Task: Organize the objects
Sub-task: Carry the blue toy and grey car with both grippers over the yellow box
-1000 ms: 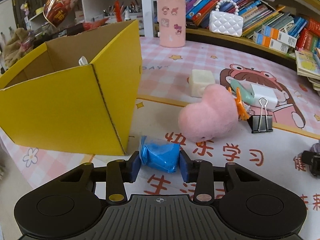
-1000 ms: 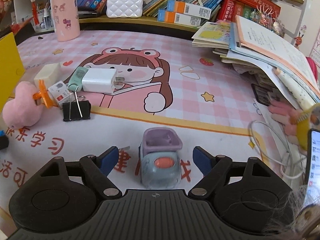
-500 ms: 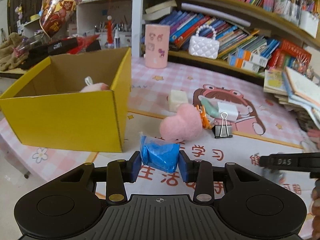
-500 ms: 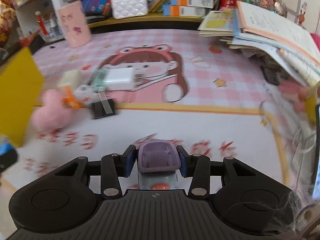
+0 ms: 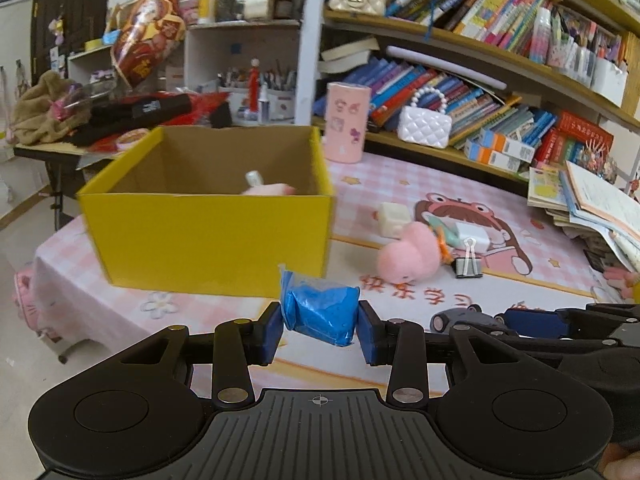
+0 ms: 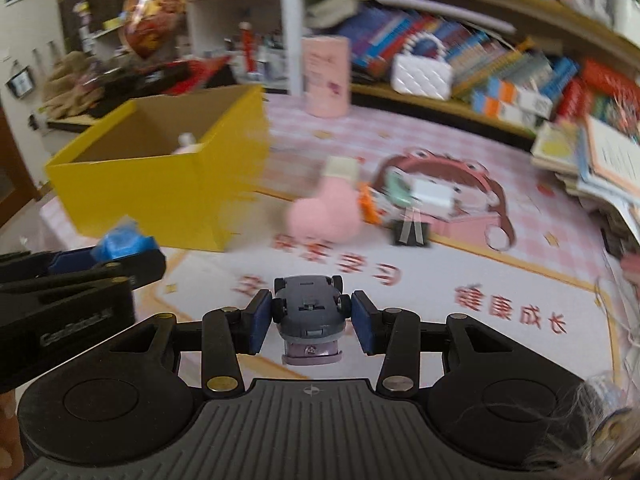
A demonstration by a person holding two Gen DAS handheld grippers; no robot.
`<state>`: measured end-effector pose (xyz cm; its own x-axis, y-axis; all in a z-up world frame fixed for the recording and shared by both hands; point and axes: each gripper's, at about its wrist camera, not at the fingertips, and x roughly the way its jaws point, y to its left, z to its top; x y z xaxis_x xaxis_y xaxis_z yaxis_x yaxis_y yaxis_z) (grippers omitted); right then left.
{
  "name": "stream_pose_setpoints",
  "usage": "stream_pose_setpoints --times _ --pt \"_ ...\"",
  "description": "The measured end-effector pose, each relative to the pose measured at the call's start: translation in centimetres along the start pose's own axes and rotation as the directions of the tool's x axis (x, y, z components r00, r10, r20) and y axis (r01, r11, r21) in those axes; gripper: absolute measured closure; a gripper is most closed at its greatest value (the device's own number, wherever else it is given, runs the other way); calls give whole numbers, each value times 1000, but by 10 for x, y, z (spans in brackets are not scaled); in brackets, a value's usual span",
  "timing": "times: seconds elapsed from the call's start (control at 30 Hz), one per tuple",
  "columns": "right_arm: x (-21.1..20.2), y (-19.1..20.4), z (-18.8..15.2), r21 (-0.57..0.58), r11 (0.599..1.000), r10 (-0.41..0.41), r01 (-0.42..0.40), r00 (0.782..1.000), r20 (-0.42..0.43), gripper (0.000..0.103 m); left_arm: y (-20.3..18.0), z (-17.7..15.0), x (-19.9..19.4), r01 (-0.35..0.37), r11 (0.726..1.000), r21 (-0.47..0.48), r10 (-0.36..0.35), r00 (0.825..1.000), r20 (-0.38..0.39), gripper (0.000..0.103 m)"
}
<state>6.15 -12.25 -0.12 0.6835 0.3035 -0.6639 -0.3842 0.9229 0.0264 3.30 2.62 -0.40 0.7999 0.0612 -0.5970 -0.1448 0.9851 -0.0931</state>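
Note:
My left gripper (image 5: 319, 330) is shut on a blue wrapped packet (image 5: 320, 312) and holds it in the air in front of the open yellow box (image 5: 208, 232). The box holds a pink item (image 5: 268, 190). My right gripper (image 6: 308, 322) is shut on a small grey and purple toy car (image 6: 308, 314), lifted above the mat with its wheels facing up. The right gripper also shows at the right of the left wrist view (image 5: 532, 320). The left gripper and packet (image 6: 120, 244) show at the left of the right wrist view.
On the pink mat lie a pink plush heart (image 5: 408, 254), a cream cube (image 5: 394, 214), a black binder clip (image 5: 468, 266), a white charger (image 5: 472, 234) and an orange clip (image 5: 442, 246). A pink cup (image 5: 346, 122) and a white purse (image 5: 424, 126) stand behind. Stacked books (image 5: 592, 208) lie at right.
Both grippers have risen well above the mat. The right gripper closed on the toy car, lifted it and swung left toward the yellow box; the car now shows its underside.

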Motion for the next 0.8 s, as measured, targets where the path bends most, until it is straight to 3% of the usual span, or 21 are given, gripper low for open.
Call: stream_pose_setpoints --times 0.37,0.8 --pt "-17 69 -15 -15 1000 14 -14 1000 -6 63 64 -14 -33 -11 1000 -26 11 1000 18 66" --pt "-24 121 -30 60 998 17 -17 1000 -4 63 108 -29 -62 -1 999 38 0 1000 29 66"
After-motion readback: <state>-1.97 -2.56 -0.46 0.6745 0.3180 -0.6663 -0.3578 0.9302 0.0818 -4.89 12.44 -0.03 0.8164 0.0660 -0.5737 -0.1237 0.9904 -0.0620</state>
